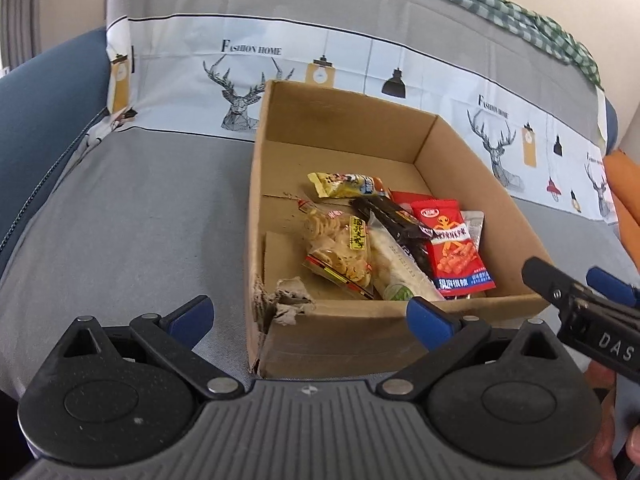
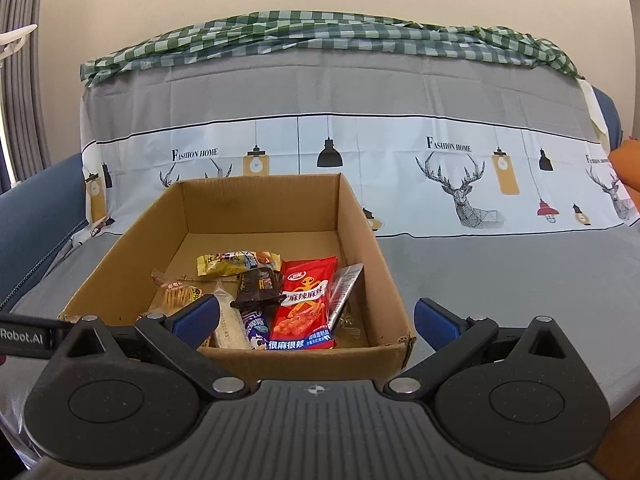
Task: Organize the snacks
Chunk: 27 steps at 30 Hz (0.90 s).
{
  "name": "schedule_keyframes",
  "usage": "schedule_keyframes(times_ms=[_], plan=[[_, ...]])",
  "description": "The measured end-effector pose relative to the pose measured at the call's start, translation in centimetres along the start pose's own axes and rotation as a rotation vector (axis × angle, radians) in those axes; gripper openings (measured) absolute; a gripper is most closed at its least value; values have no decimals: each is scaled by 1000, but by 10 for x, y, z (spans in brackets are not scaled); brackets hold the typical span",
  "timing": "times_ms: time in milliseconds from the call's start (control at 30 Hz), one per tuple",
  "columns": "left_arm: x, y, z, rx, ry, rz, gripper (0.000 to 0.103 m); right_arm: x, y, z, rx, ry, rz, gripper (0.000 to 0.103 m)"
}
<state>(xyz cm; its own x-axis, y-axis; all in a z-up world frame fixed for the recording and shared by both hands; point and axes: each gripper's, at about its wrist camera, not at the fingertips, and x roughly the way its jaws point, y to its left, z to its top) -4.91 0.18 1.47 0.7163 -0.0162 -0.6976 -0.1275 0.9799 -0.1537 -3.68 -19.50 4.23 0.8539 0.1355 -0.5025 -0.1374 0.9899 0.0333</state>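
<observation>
Hovering before the cardboard box (image 1: 360, 332), the left gripper (image 1: 310, 316) and right gripper (image 2: 316, 318) both have fingers spread apart, holding nothing. Inside the box lie a red snack packet (image 2: 304, 308), a dark wrapper (image 2: 258, 288), a yellow packet (image 2: 236, 262) and a cracker bag (image 1: 340, 250).

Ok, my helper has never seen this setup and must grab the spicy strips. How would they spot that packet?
Find the open cardboard box on the grey cover. Inside, among the snacks heaped at its near end, the red packet lies flat between a dark wrapper and a silver sachet. It alone is bright red, with an orange cartoon figure.
</observation>
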Motion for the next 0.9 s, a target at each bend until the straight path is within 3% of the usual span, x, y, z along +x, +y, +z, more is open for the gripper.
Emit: schedule_keyframes(times_ms=[900], plan=[[9,-7,-2,11,19,-5,103,6,1,1,11,-1,23,102]])
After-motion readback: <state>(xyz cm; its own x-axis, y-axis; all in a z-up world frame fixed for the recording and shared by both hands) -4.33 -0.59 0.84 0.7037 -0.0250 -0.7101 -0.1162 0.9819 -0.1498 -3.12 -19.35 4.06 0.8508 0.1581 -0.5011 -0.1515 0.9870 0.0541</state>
